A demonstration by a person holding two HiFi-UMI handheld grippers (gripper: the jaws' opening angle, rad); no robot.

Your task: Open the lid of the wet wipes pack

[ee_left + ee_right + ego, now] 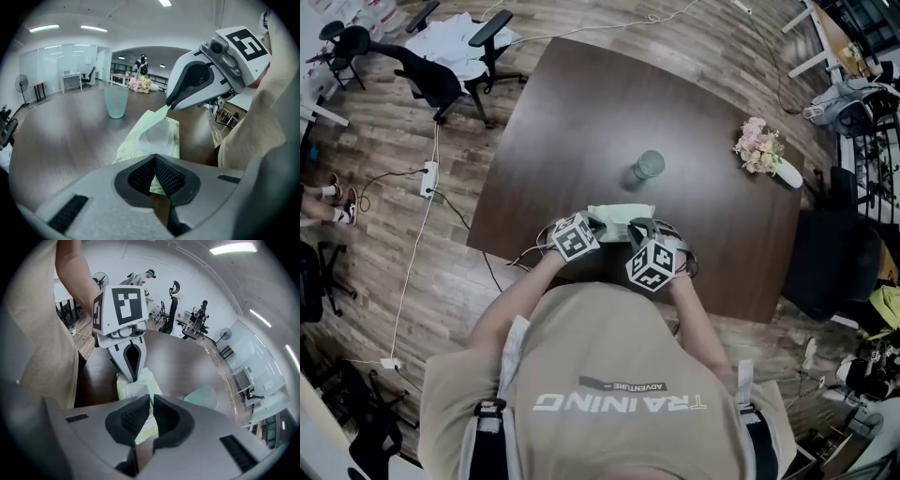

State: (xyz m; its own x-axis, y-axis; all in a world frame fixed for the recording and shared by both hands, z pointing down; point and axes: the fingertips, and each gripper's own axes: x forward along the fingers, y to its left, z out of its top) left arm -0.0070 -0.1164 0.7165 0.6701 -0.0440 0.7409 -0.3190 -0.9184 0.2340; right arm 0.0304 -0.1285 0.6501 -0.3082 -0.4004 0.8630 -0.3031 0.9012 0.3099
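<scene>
With the wet wipes pack [136,143] at the near edge of the bench [609,103], left hand-held gripper [154,161] pinching its end and right hand-held gripper [151,404] pinching the lid [152,121], best peel back gently, pack anchored.

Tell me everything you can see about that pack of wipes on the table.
The pack is a soft, pale green pouch with a faint leafy print. It lies flat on the dark table, close to the person's edge. Its lid, a thin green flap, is partly peeled up, baring a whitish oval patch beneath. The right gripper pinches the flap's free end. The left gripper is shut on the pack's near end.
</scene>
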